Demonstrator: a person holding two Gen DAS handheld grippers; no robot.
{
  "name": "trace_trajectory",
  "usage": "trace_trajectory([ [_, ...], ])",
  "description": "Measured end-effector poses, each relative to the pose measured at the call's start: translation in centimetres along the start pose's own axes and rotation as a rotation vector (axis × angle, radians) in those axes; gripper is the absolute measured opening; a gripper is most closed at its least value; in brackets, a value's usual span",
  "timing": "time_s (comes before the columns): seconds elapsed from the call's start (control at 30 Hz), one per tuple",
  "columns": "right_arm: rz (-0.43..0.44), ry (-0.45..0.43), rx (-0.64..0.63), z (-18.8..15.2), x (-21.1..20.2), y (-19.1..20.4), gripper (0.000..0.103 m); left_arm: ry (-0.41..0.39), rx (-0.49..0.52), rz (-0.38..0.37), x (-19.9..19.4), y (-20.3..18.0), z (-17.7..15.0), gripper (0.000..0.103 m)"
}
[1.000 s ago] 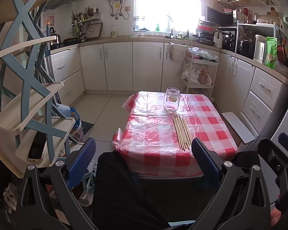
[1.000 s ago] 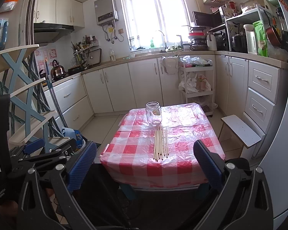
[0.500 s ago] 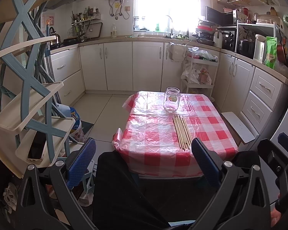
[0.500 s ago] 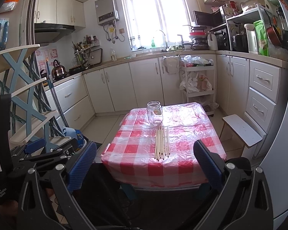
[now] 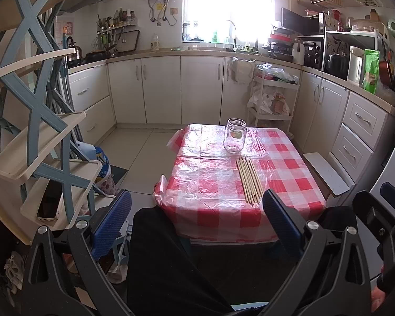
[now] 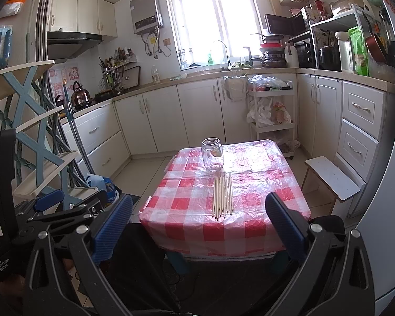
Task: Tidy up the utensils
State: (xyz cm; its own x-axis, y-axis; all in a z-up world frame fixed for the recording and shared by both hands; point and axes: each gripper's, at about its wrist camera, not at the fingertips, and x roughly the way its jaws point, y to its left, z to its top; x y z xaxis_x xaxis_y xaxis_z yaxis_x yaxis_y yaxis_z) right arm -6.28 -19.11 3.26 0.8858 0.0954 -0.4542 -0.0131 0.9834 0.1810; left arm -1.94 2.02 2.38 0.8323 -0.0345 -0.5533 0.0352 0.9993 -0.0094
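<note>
Several wooden chopsticks (image 5: pixel 248 178) lie side by side on a small table with a red-and-white checked cloth (image 5: pixel 213 184). An empty clear glass jar (image 5: pixel 235 139) stands upright just beyond their far ends. Both also show in the right wrist view: the chopsticks (image 6: pixel 222 194) and the jar (image 6: pixel 212 154). My left gripper (image 5: pixel 196 216) is open and empty, held back from the table's near edge. My right gripper (image 6: pixel 198 218) is open and empty, also short of the table. The left gripper (image 6: pixel 65 205) shows at the left of the right wrist view.
A blue-and-cream tiered rack (image 5: pixel 36 131) stands close on the left with a phone (image 5: pixel 50 200) on a low shelf. A white stool (image 6: pixel 331 176) sits right of the table. White cabinets (image 5: pixel 200 89) and a trolley (image 5: pixel 272 100) line the far walls.
The right wrist view has risen slightly and eased nearer the table. The left gripper has stayed still. Both jaws stay open.
</note>
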Motion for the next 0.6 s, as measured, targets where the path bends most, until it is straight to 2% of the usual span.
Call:
trace_trajectory([
  [0.37, 0.024, 0.021, -0.019, -0.3, 1.0, -0.1, 0.097, 0.022, 0.003, -0.016, 1.7, 0.2, 0.1, 0.096],
  [0.47, 0.016, 0.030, -0.026, 0.0, 2.3, -1.1, 0.097, 0.051, 0.006, -0.040, 4.1, -0.2, 0.4, 0.096],
  [0.6, -0.011, 0.080, -0.027, 0.0, 6.7, -3.7, 0.097, 0.115, 0.036, -0.085, 9.0, -1.5, 0.5, 0.096],
])
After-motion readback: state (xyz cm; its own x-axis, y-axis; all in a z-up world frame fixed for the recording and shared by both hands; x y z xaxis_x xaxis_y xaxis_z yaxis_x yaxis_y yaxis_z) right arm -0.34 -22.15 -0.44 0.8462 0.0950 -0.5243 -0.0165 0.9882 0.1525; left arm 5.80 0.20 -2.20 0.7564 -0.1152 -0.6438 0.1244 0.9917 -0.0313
